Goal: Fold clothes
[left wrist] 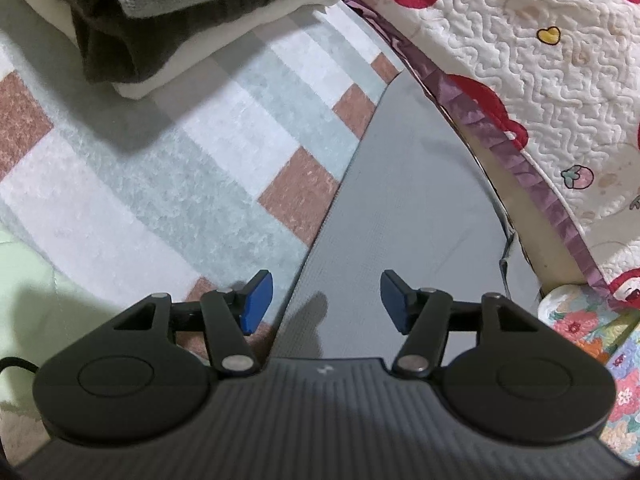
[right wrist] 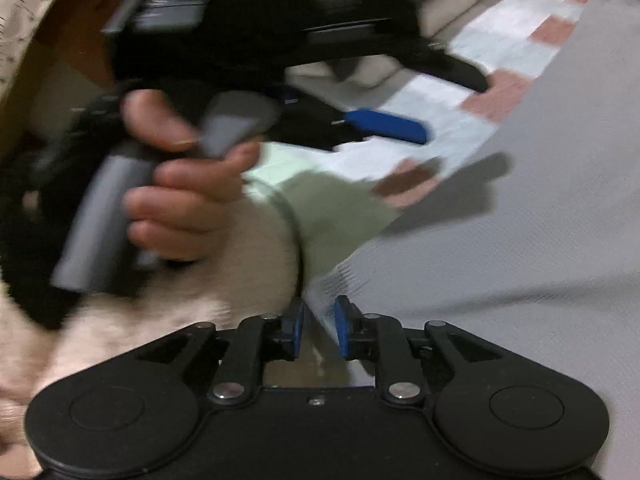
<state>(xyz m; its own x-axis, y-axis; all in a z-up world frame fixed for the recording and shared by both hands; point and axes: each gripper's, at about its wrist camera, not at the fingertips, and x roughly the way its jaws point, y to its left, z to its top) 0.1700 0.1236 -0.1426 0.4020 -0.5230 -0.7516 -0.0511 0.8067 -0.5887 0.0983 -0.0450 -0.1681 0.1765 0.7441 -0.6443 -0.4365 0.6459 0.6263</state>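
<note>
Garment: one grey cloth (left wrist: 404, 200) | folded pile: one (left wrist: 168, 20) | left hand-held gripper (left wrist: 326, 302) wide, empty | right hand-held gripper (right wrist: 319, 330) narrow, empty

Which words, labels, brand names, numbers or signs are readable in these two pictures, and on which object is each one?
No readable word or number in either view.
Small pale mark on the left gripper body: a logo, too small to read.
Quilt: only drawn heart and strawberry motifs, no letters.
Right wrist view: the left gripper's body has a pale strip near the top, too blurred to read.
</note>
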